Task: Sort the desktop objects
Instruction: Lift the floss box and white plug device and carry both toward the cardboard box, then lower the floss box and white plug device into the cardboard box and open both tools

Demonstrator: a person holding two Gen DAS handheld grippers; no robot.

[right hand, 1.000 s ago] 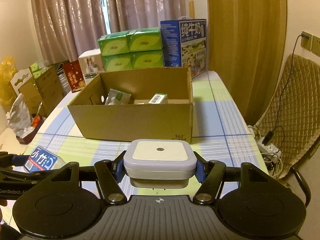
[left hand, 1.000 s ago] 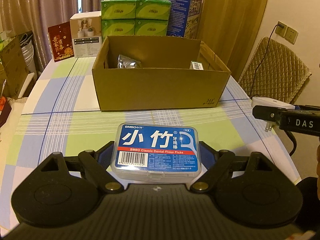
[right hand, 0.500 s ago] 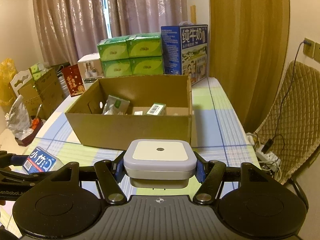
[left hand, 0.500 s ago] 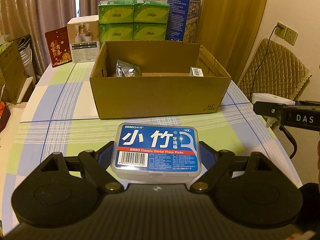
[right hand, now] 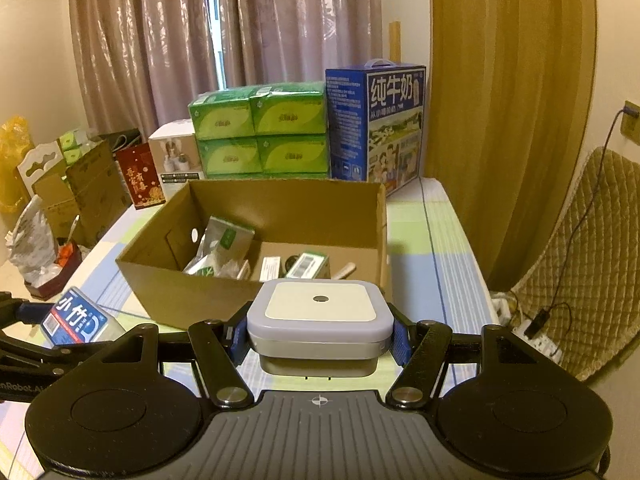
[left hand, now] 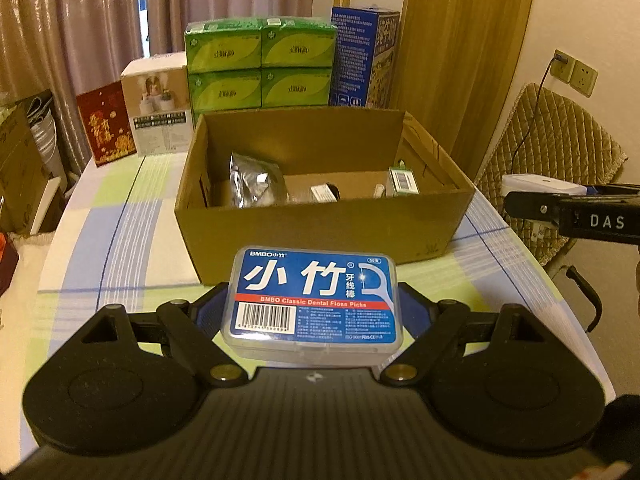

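My left gripper (left hand: pixel 312 310) is shut on a blue floss pick box (left hand: pixel 312 300) and holds it above the table, just in front of the open cardboard box (left hand: pixel 320 224). My right gripper (right hand: pixel 320 332) is shut on a white square night light (right hand: pixel 320 316), held above the table near the cardboard box's (right hand: pixel 200 300) front right corner. The box holds a silver pouch (left hand: pixel 252 180), small cartons (right hand: pixel 308 266) and other small items. The floss box also shows at the left of the right wrist view (right hand: pixel 76 318); the night light shows at the right of the left wrist view (left hand: pixel 540 184).
Green tissue packs (left hand: pixel 260 64), a blue milk carton case (right hand: pixel 376 124), a white box (left hand: pixel 160 108) and a red card (left hand: pixel 106 124) stand behind the cardboard box. A padded chair (right hand: pixel 580 264) and a power strip (right hand: pixel 536 336) are to the right of the checked tablecloth (left hand: pixel 120 240).
Both grippers have risen and moved toward the cardboard box with their objects held, so more of the box's inside shows.
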